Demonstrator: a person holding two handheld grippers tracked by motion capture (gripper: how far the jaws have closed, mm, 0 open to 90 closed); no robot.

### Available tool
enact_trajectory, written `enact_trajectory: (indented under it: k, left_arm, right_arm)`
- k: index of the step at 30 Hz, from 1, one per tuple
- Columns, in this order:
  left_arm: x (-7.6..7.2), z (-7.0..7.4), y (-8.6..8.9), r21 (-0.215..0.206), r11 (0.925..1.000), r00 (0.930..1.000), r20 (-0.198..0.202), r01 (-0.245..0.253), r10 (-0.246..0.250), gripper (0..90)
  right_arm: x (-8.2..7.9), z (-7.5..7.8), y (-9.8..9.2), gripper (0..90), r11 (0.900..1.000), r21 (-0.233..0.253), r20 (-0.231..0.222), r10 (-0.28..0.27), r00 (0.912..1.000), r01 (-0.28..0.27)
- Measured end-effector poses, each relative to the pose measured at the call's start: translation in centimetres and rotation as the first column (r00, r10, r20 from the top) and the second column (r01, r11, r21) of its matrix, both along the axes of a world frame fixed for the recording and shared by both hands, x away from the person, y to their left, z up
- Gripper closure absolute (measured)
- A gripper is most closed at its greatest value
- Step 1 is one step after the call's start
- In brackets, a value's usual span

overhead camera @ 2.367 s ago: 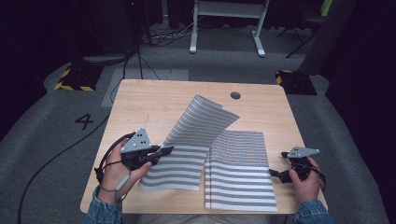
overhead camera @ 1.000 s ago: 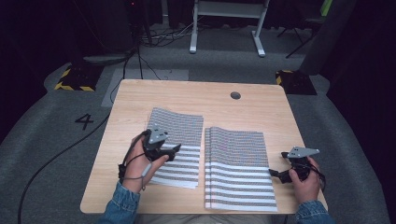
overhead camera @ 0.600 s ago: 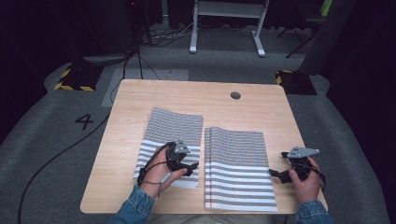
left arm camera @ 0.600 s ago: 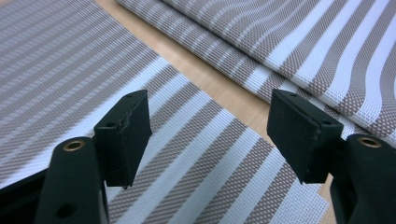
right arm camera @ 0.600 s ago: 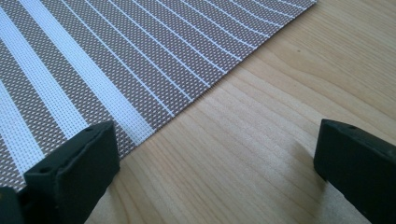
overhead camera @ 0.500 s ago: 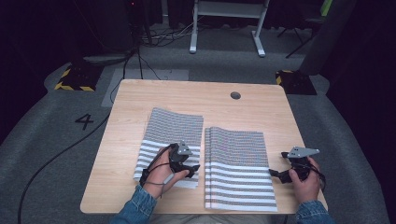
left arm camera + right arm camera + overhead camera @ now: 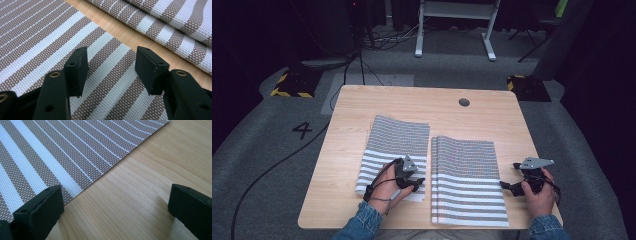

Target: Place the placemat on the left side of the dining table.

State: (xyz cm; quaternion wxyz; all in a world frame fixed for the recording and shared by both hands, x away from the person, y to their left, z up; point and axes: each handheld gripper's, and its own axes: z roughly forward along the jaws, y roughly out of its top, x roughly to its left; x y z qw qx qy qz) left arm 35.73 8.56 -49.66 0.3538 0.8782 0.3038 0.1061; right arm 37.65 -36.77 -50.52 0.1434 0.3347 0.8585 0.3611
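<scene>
From above, two striped mats lay side by side on the wooden table (image 7: 362,110), and I took the round hole (image 7: 464,102) near the table's far edge as my marker. The left mat (image 7: 397,145) lay flat, nearer the person than the hole and to its left; the right mat (image 7: 467,175), which looked like a stack of layers along its left edge, lay almost straight toward the person from the hole, with a thin strip of bare wood between the two. The left gripper (image 7: 412,184) rested on the near right corner of the left mat, well on the person's side of the hole, with the hand (image 7: 387,190) curled around it. The right gripper (image 7: 507,186) sat just off the right mat's right edge, to the right of the hole and near the table's front edge, gripped by the other hand (image 7: 537,192). In the left gripper view, the left gripper (image 7: 111,66) stood moderately open with nothing between its jaws, poised over the wide stripes of the left mat (image 7: 37,45), while the right mat (image 7: 175,22) showed its layered edge beyond a band of wood. In the right gripper view, the right gripper (image 7: 115,202) was spread wide and empty over bare table (image 7: 150,170), its left jaw just at the right mat's (image 7: 62,150) edge.
</scene>
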Motion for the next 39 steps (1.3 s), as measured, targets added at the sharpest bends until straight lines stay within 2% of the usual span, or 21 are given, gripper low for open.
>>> enact_trajectory:
  k: [2, 7, 10, 13, 14, 15, 17, 26, 27, 32, 34, 35, 38, 39]
  left_arm:
    - [0.0, -0.4, 0.0, -0.031, 0.9995, 0.9998, 0.020, 0.005, -0.004, 44.4]
    - [0.0, -0.4, -0.1, -0.035, 0.9994, 0.9998, 0.021, -0.004, 0.004, 44.2]
    - [-0.2, -0.4, -0.4, -0.033, 0.9995, 0.9999, 0.012, -0.004, 0.004, 35.0]
    - [-0.4, -0.4, -0.9, -0.027, 0.9995, 0.9998, 0.007, -0.017, 0.017, 31.2]
    - [-0.5, -0.4, -1.1, -0.013, 0.9999, 0.9999, 0.013, -0.003, 0.003, 27.7]
    - [-0.5, -0.5, -1.2, -0.015, 0.9999, 0.9999, 0.013, 0.002, -0.002, 25.0]
    - [-0.5, -0.5, -1.3, -0.011, 0.9999, 0.9999, 0.013, 0.003, -0.003, 23.6]
    - [-0.5, -0.5, -1.2, -0.008, 1.0000, 0.9998, 0.017, 0.001, -0.001, 24.0]
    - [-0.5, -0.5, -1.3, -0.017, 0.9998, 1.0000, 0.009, 0.003, -0.003, 24.2]
    - [-0.5, -0.5, -1.0, -0.015, 0.9999, 1.0000, 0.005, -0.003, 0.003, 28.1]
    - [-0.3, -0.4, -0.8, -0.017, 0.9999, 0.9999, 0.016, 0.000, 0.001, 29.5]
    - [-0.2, -0.5, -0.6, -0.024, 0.9997, 0.9999, 0.015, 0.006, -0.006, 33.7]
    - [0.0, -0.4, -0.3, -0.033, 0.9995, 0.9999, 0.013, 0.000, 0.000, 38.3]
    - [0.1, -0.4, -0.1, -0.043, 0.9991, 0.9999, 0.008, -0.006, 0.006, 43.8]
  right_arm:
    - [0.0, 0.0, 0.0, 0.3, 1.000, 0.000, 0.000, 0.000, 1.0000, 0.000]
    - [0.0, 0.0, 0.0, 0.3, 1.000, 0.000, 0.000, 0.000, 1.0000, 0.000]
    - [0.0, 0.0, 0.0, 0.2, 1.000, 0.000, -0.001, 0.000, 1.0000, 0.000]
    - [0.0, 0.0, 0.0, 0.3, 1.000, 0.001, 0.000, 0.000, 1.0000, 0.000]
    - [0.0, 0.0, 0.0, 0.3, 1.000, 0.000, -0.001, 0.001, 1.0000, -0.001]
    - [0.0, 0.0, 0.0, 0.3, 1.000, 0.000, 0.000, 0.000, 1.0000, 0.000]
    - [0.0, 0.0, 0.0, 0.3, 1.000, 0.001, 0.000, 0.000, 1.0000, 0.000]
    - [0.0, 0.0, 0.0, 0.2, 1.000, 0.000, -0.001, 0.000, 1.0000, 0.000]
    - [0.0, 0.0, 0.0, 0.3, 1.000, 0.001, 0.000, 0.000, 1.0000, 0.000]
    - [0.0, 0.0, 0.0, 0.2, 1.000, 0.000, 0.000, 0.000, 1.0000, 0.000]
    - [0.0, 0.0, 0.0, 0.2, 1.000, 0.000, 0.000, 0.000, 1.0000, 0.000]
    - [0.0, 0.0, 0.0, 0.2, 1.000, 0.000, 0.000, 0.000, 1.0000, 0.000]
    - [0.0, 0.0, 0.0, 0.3, 1.000, 0.000, 0.000, 0.000, 1.0000, 0.000]
    - [0.0, 0.0, 0.0, 0.2, 1.000, 0.000, -0.001, 0.000, 1.0000, 0.000]
